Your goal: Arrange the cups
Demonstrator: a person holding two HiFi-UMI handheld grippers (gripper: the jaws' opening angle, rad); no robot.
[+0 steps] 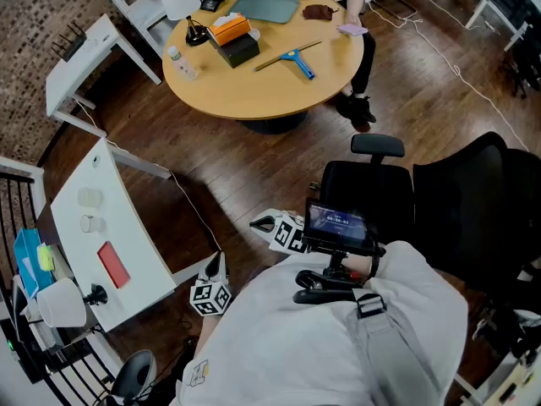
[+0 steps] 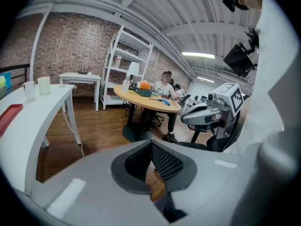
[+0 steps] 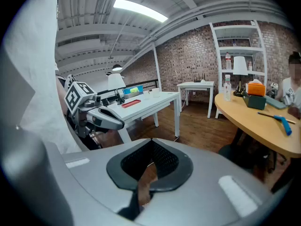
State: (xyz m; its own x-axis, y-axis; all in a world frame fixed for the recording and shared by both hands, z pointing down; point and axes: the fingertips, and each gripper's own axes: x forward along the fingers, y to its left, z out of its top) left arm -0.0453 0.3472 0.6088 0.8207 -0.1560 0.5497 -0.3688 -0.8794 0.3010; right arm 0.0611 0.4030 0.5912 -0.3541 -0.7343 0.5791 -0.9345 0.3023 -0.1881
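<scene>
Two pale cups stand close together on the white desk at the left. In the left gripper view the same cups appear far off on the desk's top. My left gripper hangs over the wooden floor beside the desk, well short of the cups. Its jaws are shut with nothing in them. My right gripper is a little further right, also over the floor, shut and empty. Each gripper sees the other at its side.
A flat red object lies on the desk near the cups. A round wooden table with a box, bottle and squeegee stands ahead, and a person sits behind it. A black office chair is close on the right. A lamp stands at the desk's near end.
</scene>
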